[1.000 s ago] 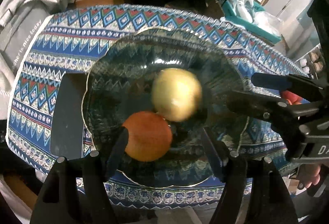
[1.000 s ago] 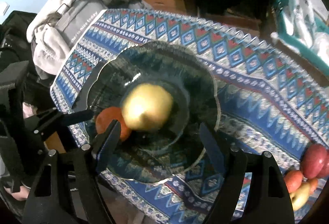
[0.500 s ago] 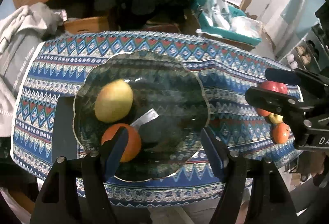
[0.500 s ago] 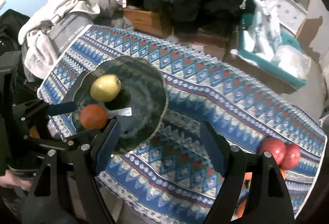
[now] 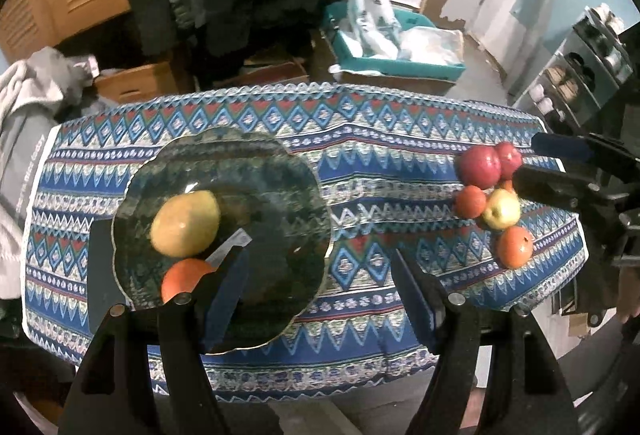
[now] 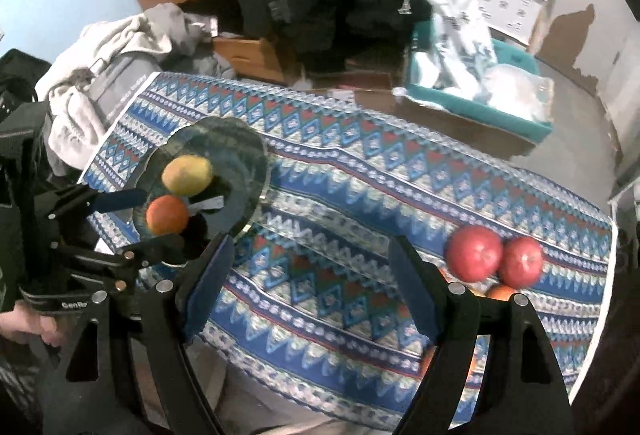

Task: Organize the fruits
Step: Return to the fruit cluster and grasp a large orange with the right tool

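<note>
Pulled back and up from the glass plate [image 5: 224, 163] over the last second, both tools, so that the whole patterned cloth [image 5: 360, 171] on the surface now shows; yellow-green apple [image 5: 186, 223] rolled from the plate's middle to its left part, now touching the orange [image 5: 184, 283] beside it.

Left tool [image 5: 320, 295]: jaws apart, empty, above the plate's near rim. Right tool [image 6: 308, 291]: jaws apart, empty, over bare cloth between plate and the loose fruit pile [image 5: 492, 195] at the right end of the surface.

Likely between placements: two fruits delivered, several left. Next move probably calls for swinging the right tool toward the pile, centring the jaws on one outer fruit, such as the lone orange at the near edge [image 5: 514, 247], and closing gently.

Plate: dark translucent glass, scalloped rim, smooth and slippery, so round fruit apt to roll. Two red apples [image 6: 494, 255] glossy, firm, touching each other. Cloth woven, zigzag and diamond bands, slightly creased.
</note>
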### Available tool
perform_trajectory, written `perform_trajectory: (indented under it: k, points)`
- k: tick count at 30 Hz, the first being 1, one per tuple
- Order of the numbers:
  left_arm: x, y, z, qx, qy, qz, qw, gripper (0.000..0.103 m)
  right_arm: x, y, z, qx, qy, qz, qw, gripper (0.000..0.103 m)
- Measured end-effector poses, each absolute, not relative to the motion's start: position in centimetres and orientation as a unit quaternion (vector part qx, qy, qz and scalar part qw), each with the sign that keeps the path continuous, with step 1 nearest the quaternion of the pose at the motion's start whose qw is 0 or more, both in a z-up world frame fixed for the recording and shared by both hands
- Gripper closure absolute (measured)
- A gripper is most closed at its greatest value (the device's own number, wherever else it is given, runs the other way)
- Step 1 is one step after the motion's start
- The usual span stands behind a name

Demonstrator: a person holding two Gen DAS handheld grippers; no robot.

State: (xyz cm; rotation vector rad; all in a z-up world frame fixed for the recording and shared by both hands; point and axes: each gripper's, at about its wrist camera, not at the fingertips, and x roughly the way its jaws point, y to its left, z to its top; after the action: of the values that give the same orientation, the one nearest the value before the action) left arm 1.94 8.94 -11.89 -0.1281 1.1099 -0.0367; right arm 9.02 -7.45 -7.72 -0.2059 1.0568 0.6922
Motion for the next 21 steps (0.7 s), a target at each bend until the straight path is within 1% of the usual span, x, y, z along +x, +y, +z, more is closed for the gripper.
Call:
perform_trajectory:
  k: [8, 21]
  points:
    - [2.3, 5.4, -11.3, -0.042, 0.525, -0.042, 0.849, 0.028, 9.4, -13.2, -7.2, -0.077, 0.488, 0.296, 0.817, 0.022]
    - [3.0, -1.1, -11.6, 0.000, 0.530, -0.096, 0.843, 0.028, 9.5, -19.9, -10.2, -0.047, 0.512, 0.256, 0.819, 0.022]
